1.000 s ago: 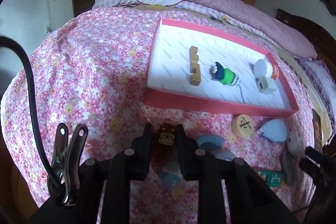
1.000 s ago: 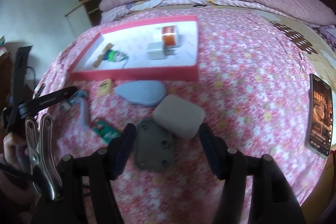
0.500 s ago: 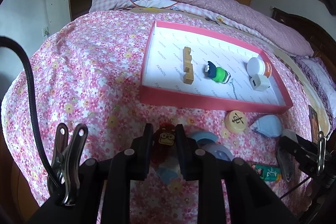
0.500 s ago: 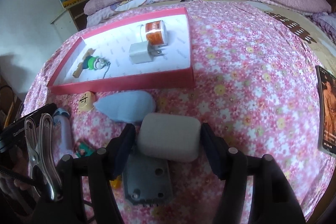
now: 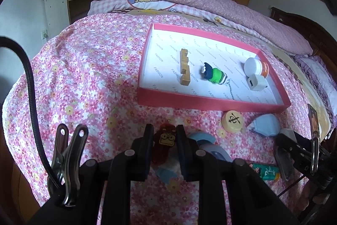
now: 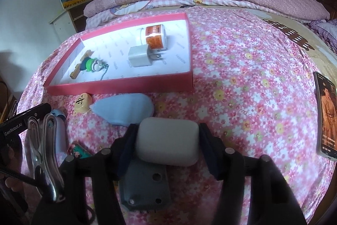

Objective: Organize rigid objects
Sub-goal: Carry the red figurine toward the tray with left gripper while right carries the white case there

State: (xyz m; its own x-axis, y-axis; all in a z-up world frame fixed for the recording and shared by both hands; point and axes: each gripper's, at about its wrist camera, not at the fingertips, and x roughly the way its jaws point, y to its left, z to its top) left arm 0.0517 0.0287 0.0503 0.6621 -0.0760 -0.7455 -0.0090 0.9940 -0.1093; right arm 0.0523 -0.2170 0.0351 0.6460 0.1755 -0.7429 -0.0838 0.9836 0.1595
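Observation:
A pink tray (image 5: 208,101) (image 6: 120,85) on the flowered bedspread holds a wooden block (image 5: 184,69), a green figure (image 5: 214,75) (image 6: 90,64), a white charger (image 5: 257,82) (image 6: 140,56) and an orange-labelled jar (image 5: 256,65) (image 6: 155,36). My left gripper (image 5: 163,140) is shut on a brown monkey toy (image 5: 165,140) in front of the tray. My right gripper (image 6: 167,140) is shut on a grey rounded case (image 6: 167,140), held above a grey plate (image 6: 145,189).
A yellow chess piece (image 5: 232,121) (image 6: 82,102), a light blue pouch (image 5: 265,125) (image 6: 126,108), a blue curved object (image 5: 210,147) and a small green item (image 5: 265,171) (image 6: 79,151) lie in front of the tray. A phone (image 6: 327,115) lies at the right.
My right gripper has closed on the grey case and lifted it off the grey plate. My left gripper has kept hold of the monkey toy and barely moved.

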